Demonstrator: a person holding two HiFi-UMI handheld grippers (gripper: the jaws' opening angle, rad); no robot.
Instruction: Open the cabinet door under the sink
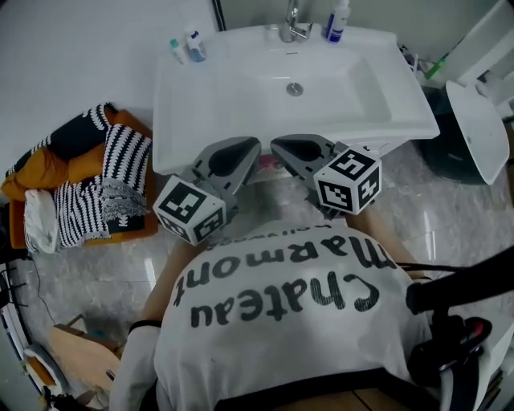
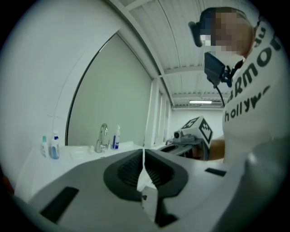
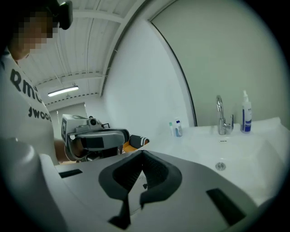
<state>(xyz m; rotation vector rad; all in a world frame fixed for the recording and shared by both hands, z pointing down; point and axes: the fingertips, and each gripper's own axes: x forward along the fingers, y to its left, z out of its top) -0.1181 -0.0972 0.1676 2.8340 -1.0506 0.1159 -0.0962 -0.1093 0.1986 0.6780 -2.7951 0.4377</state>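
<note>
A white sink basin (image 1: pixel 193 120) fills the top of the head view, with a chrome faucet (image 1: pixel 293 24) at its back. The cabinet below it is hidden by the basin. Both grippers are held in front of the person's chest, just short of the basin's front edge, tips close together. My left gripper (image 1: pixel 241 154) (image 2: pixel 144 156) is shut with nothing between its pads. Just to its right, my right gripper (image 1: pixel 293 151) (image 3: pixel 142 156) also has its pads together and holds nothing. Each gripper view looks out over the basin top toward the faucet (image 2: pixel 102 138) (image 3: pixel 222 120).
Small bottles (image 1: pixel 195 46) stand at the basin's back left, and a pump bottle (image 1: pixel 337 20) beside the faucet. A pile of striped and orange clothes (image 1: pixel 80 177) lies on the floor at left. A white lidded bin (image 1: pixel 478 128) stands at right.
</note>
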